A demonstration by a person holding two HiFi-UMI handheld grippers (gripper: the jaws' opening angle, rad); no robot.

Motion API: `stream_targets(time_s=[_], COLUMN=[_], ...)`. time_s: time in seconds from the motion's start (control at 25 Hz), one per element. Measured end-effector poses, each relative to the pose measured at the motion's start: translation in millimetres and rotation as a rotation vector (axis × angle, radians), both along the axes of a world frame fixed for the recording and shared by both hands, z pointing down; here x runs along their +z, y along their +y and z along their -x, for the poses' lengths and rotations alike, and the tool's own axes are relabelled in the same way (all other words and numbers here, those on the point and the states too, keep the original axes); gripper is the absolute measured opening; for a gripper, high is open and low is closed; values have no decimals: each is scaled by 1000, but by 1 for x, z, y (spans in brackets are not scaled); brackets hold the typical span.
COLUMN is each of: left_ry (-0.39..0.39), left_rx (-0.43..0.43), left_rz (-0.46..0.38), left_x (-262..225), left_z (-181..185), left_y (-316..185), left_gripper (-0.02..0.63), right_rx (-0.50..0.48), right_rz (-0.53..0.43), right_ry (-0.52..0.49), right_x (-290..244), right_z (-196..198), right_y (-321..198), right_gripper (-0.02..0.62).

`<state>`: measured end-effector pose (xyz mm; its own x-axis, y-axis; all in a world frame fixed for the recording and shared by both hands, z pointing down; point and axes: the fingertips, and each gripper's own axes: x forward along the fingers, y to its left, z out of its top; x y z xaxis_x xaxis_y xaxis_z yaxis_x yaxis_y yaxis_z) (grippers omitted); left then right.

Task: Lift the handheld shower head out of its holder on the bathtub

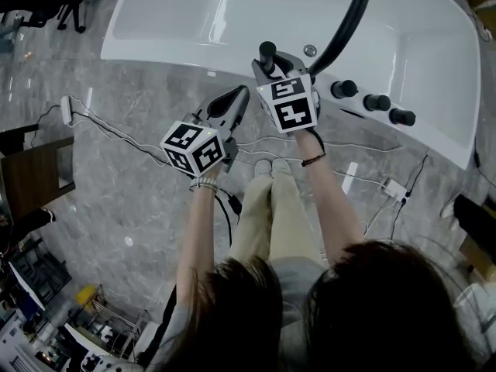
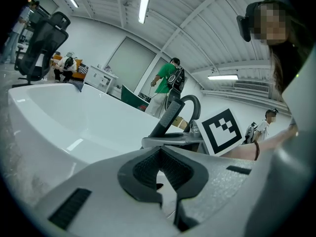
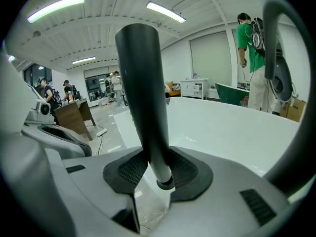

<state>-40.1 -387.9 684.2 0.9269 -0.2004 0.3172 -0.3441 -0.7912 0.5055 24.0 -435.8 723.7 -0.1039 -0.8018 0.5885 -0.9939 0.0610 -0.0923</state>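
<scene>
The right gripper [image 3: 157,171] pinches the shower head handle [image 3: 144,93], its long axis rising toward 12 o'clock. The left gripper [image 1: 235,101], pressed together and empty, sits at its 8 o'clock.

**A:** Lighting first. We see bright, even indoor light from ceiling strip lights [image 3: 54,6], and they blow out to white in both gripper views.

**B:** Agreed. In the head view we get glare streaks on the tub [image 1: 225,14] and soft sheen spots on the floor [image 1: 116,200]. Shadows?

**A:** Faint and diffuse, and we find none with a hard edge.

**B:** Distortion: we note strong fisheye in both gripper views. Ceiling lines bow and the corners go black.

**A:** Focus: the shower head [image 3: 143,98] sits close to the lens, so we read it as dark against the bright room and slightly soft. Distant figures are small and soft. The head view is sharp in the middle and dimmer at lower left.
</scene>
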Motion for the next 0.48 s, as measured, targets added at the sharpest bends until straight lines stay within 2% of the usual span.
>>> stream_targets(time_s=[0.48], left_ry=[35], left_rx=[-15], left_rz=[-25], left_x=[-50], left_z=[0], left_y=[3], left_gripper=[5], right_rx=[31], right_rz=[-52], right_ry=[-2], right_x=[-60], right_z=[0], right_y=[12], right_gripper=[132])
